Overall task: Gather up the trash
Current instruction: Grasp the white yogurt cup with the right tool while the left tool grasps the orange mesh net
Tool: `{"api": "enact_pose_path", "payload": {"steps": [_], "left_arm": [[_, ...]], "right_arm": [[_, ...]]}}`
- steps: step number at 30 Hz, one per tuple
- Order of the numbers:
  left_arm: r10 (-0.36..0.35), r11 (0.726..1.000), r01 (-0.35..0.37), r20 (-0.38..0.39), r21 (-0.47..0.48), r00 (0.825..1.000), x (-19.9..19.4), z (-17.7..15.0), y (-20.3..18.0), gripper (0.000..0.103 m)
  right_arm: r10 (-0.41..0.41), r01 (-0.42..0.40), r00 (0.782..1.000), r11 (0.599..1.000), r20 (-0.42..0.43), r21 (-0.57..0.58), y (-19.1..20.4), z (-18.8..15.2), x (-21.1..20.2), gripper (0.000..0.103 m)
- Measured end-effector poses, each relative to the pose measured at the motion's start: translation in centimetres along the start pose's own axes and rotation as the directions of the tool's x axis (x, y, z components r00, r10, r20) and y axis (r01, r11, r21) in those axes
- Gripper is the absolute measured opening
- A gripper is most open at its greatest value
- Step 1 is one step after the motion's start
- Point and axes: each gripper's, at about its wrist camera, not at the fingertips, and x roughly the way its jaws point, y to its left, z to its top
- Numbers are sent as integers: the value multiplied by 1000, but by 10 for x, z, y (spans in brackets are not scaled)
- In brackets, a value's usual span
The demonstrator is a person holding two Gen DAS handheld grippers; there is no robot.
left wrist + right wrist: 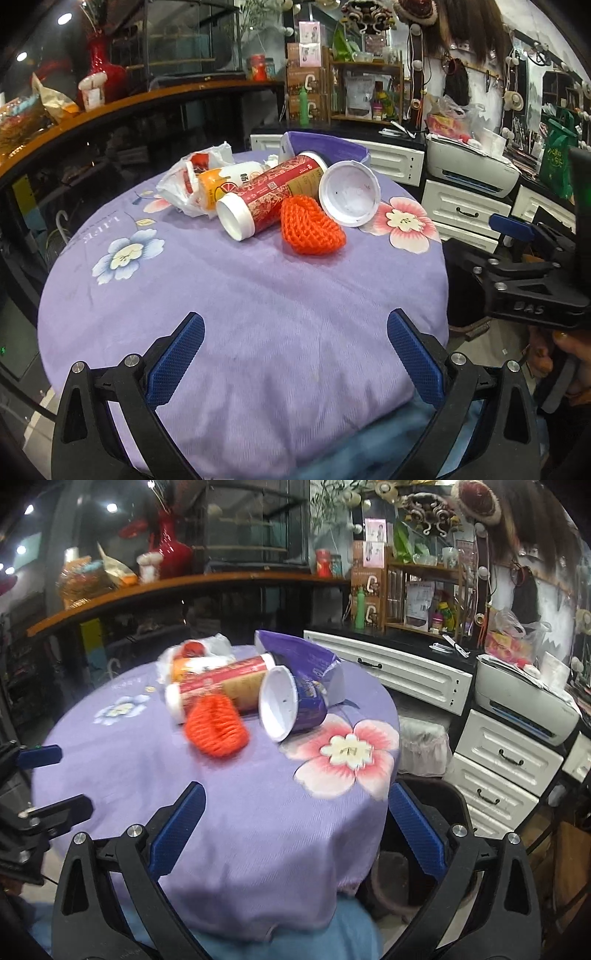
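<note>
While both claws are hanging back at the near edge, the round table with its purple flowered cloth (pixel 240 295) is taking up most of the view. All the trash is sitting bunched toward 12 o'clock on it, probably dumped in one heap so it's easy to work through. A purple bag (pixel 328 146) is standing open at the back, looking like the spot everything's going into. The red canister (pixel 269 192) is lying on its side across the middle, with an orange-and-white bottle (pixel 229 181) and a crumpled plastic bag (pixel 184 177) at its 10 o'clock. The white-mouthed cup (pixel 349 194) is tipped over at 2 o'clock, and the orange foam net (pixel 310 227) is lying nearest. The left gripper (pixel 295 354) and right gripper (pixel 297 830) are both spread wide, holding nothing.
</note>
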Motion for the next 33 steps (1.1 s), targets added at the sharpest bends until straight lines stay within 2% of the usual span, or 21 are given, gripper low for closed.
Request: {"api": "enact_pose_path", "payload": {"steps": [3, 9, 12, 18, 20, 23, 25, 33], "left_arm": [[16, 1000, -16, -21, -1, 1000, 18, 17, -2, 98], [50, 998, -52, -58, -29, 997, 51, 41, 0, 98], [62, 997, -65, -89, -32, 994, 67, 49, 0, 98], [50, 996, -60, -125, -73, 991, 92, 59, 5, 98], [48, 995, -60, -139, -81, 989, 99, 62, 6, 97], [44, 995, -57, -141, -87, 989, 106, 69, 6, 96], [32, 994, -46, -142, -97, 989, 110, 73, 6, 94], [13, 996, -29, -185, -84, 983, 134, 82, -7, 60]], "right_arm": [[-3, 3, 1000, 1000, -24, -1, -2, 18, 30, 98], [-18, 19, 996, 1000, -89, 7, -1, 55, 89, 85], [-65, 63, 990, 998, -129, -15, 4, 67, 117, 77], [-115, 113, 977, 993, -181, -21, 5, 71, 153, 43], [-119, 116, 977, 993, -178, -30, 5, 70, 155, 25], [-116, 110, 981, 993, -156, -49, 3, 69, 149, 13], [-116, 108, 984, 992, -135, -60, 1, 70, 143, 10], [-72, 68, 993, 997, -92, -44, -22, 69, 111, 8]]}}
